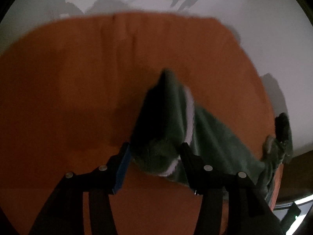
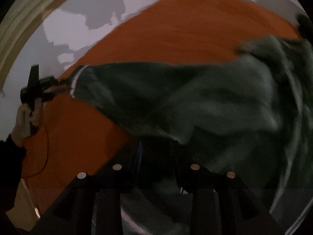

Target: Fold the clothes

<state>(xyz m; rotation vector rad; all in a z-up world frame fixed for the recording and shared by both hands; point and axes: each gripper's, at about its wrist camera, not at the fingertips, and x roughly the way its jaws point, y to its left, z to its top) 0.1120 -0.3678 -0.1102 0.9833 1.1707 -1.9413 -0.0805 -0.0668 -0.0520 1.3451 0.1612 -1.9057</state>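
A dark green fleece garment with a white stripe point(image 1: 172, 117) lies bunched on an orange cloth-covered surface point(image 1: 78, 78). Its end sits between the spread fingers of the left gripper point(image 1: 154, 162), unpinched. The right gripper point(image 2: 156, 156) hangs partly parted over the garment's edge; grip unclear.

No readable text, label, brand, number or sign in either wrist view. Both views dim and motion-blurred.
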